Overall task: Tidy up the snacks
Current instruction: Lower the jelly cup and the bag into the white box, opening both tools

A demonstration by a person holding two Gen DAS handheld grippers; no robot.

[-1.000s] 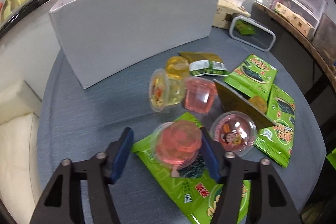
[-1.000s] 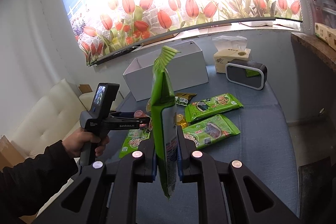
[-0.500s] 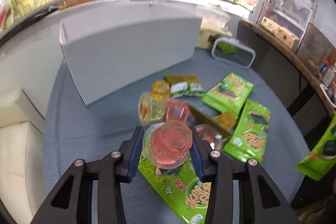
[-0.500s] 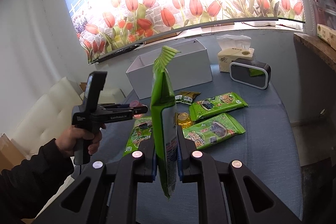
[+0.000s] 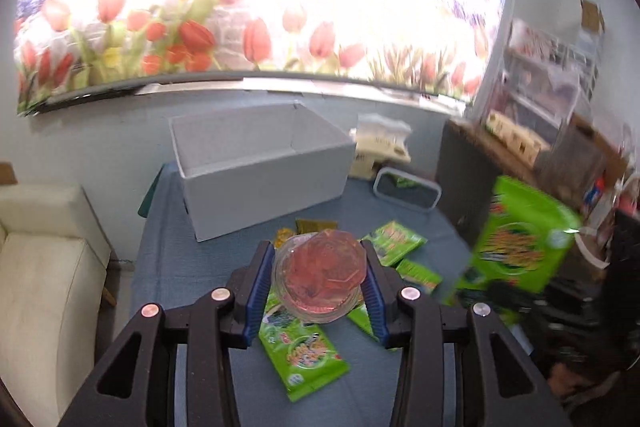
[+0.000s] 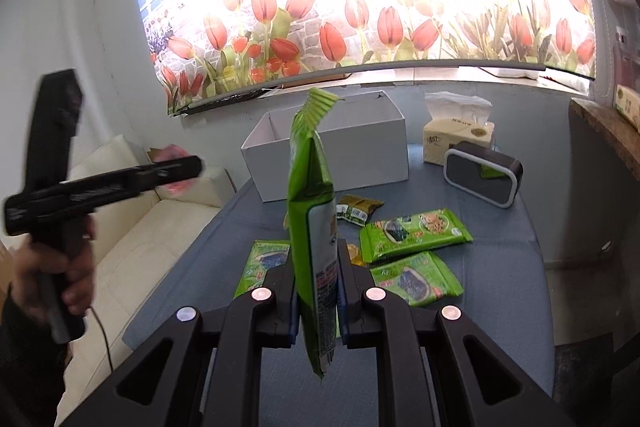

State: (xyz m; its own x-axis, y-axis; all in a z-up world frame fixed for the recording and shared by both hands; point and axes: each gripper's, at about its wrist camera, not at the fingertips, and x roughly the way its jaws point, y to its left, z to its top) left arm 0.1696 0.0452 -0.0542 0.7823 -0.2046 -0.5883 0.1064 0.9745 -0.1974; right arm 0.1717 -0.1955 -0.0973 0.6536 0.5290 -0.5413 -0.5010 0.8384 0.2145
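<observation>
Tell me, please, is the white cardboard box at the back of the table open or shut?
Open: the white cardboard box has no lid on top, and its inner walls show in both wrist views. Its floor stays hidden.

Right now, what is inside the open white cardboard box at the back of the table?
The open white cardboard box shows only bare white inner walls in both views. Nothing rises above its rim, but the near wall hides its floor, so flat items there cannot be ruled out.
</observation>
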